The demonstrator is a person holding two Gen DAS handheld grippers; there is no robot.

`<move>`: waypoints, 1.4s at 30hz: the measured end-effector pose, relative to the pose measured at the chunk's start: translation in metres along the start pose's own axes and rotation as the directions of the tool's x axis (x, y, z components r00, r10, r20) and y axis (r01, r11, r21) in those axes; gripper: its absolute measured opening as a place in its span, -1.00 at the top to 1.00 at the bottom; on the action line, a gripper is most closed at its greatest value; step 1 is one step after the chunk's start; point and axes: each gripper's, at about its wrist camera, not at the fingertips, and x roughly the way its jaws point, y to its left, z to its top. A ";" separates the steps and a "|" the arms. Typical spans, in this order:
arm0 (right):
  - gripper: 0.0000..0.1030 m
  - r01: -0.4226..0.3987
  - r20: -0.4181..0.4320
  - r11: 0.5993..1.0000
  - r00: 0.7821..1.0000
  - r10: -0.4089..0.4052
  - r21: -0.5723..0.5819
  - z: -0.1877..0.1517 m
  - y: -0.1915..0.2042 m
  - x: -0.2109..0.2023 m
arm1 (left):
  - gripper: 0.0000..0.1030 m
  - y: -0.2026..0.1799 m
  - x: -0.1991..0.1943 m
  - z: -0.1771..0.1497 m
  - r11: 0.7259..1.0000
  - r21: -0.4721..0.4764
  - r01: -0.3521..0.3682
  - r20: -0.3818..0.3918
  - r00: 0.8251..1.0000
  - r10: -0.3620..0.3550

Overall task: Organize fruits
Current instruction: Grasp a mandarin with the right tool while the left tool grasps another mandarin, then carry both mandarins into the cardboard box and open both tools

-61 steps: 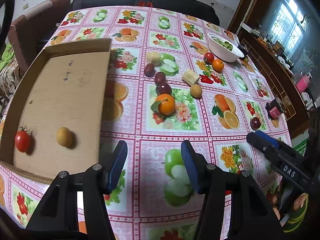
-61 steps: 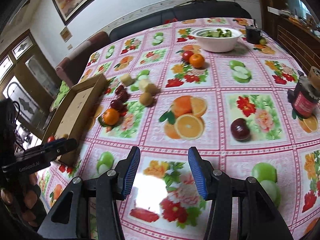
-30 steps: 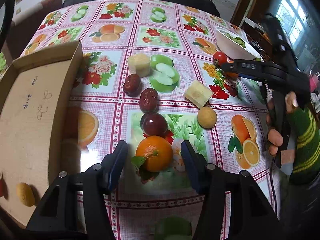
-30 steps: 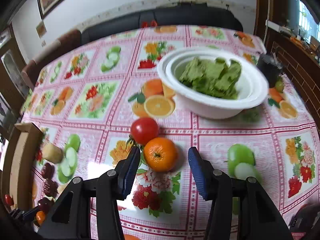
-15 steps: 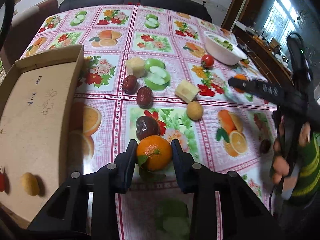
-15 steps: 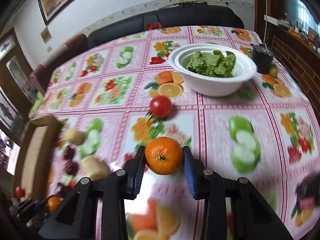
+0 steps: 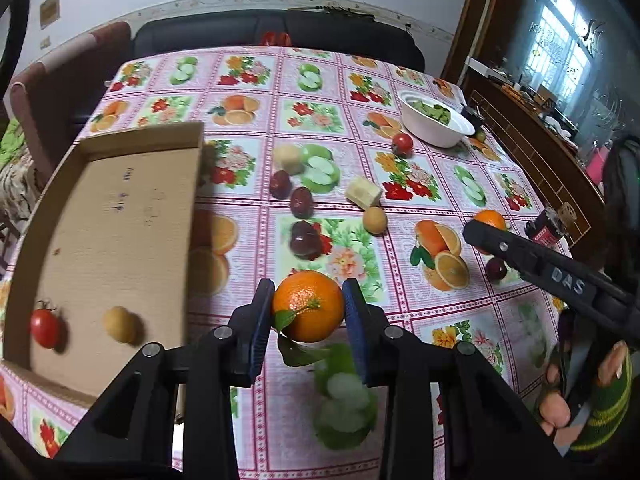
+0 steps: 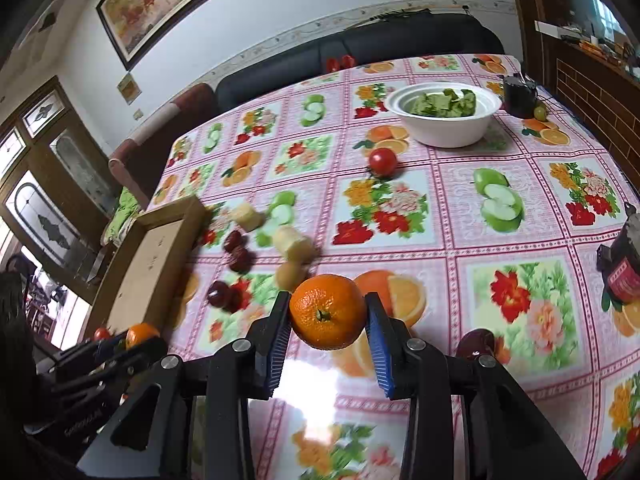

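Two grips on: your left gripper (image 7: 308, 312) is clamped narrow on the leafy orange (image 7: 308, 306), pads pressing both sides. Your right gripper (image 8: 327, 316) pinches the second orange (image 8: 327, 311) the same way. Cardboard tray (image 7: 120, 216) sits left of your left fingers, holding a tomato (image 7: 45, 328) and a yellow fruit (image 7: 119, 324).

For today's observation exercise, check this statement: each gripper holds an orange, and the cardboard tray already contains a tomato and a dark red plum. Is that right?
Not quite. The cardboard tray holds a tomato and a small yellow-tan fruit, not a plum, as the left wrist view shows. The rest stands: the left gripper grips one orange and the right gripper grips another orange.
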 end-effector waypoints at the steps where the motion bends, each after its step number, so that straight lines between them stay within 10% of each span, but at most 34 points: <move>1: 0.28 -0.008 0.003 1.000 1.000 0.008 -0.004 -0.003 0.004 -0.004 | 0.38 0.002 -0.003 0.000 1.000 -0.003 -0.008 0.004 1.000 0.008; 42: 0.28 -0.142 -0.037 0.973 0.990 0.138 -0.184 -0.013 0.123 -0.002 | 0.37 0.084 -0.034 -0.008 0.982 -0.144 -0.120 0.041 0.991 0.127</move>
